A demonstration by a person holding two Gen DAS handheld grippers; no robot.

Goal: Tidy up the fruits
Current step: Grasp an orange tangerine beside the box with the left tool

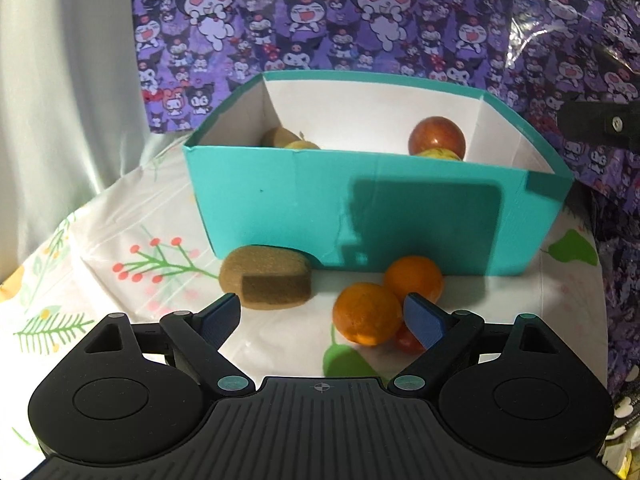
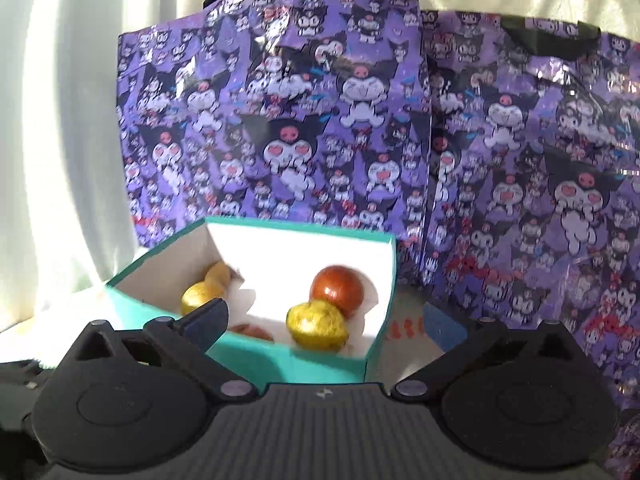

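Left wrist view: left gripper at lower centre, fingers spread wide, nothing between them. Its right finger covers most of a small red fruit, type unclear. Just ahead, slightly right of the gap, near orange; a second orange touches it from behind. Left of them, a brown kiwi with a flat cut-looking face lies on the flowered tablecloth, just beyond the left fingertip. All three sit against the front wall of the teal box, which carries a gripper-shaped shadow. The front wall hides the box floor; only the tops of fruit show: brownish and yellow-green pieces at left, red apple at right with a yellow fruit barely peeking below it. A black bar at the right edge is cut off, unidentified. Purple cartoon bag behind.

Right wrist view, blurred: right gripper released, empty, held above the box. The left finger overlaps a yellow fruit; a reddish fruit below is half hidden by the near wall. Inside at right, yellow pear-like fruit touching a red apple. Purple bags and white curtain beyond.
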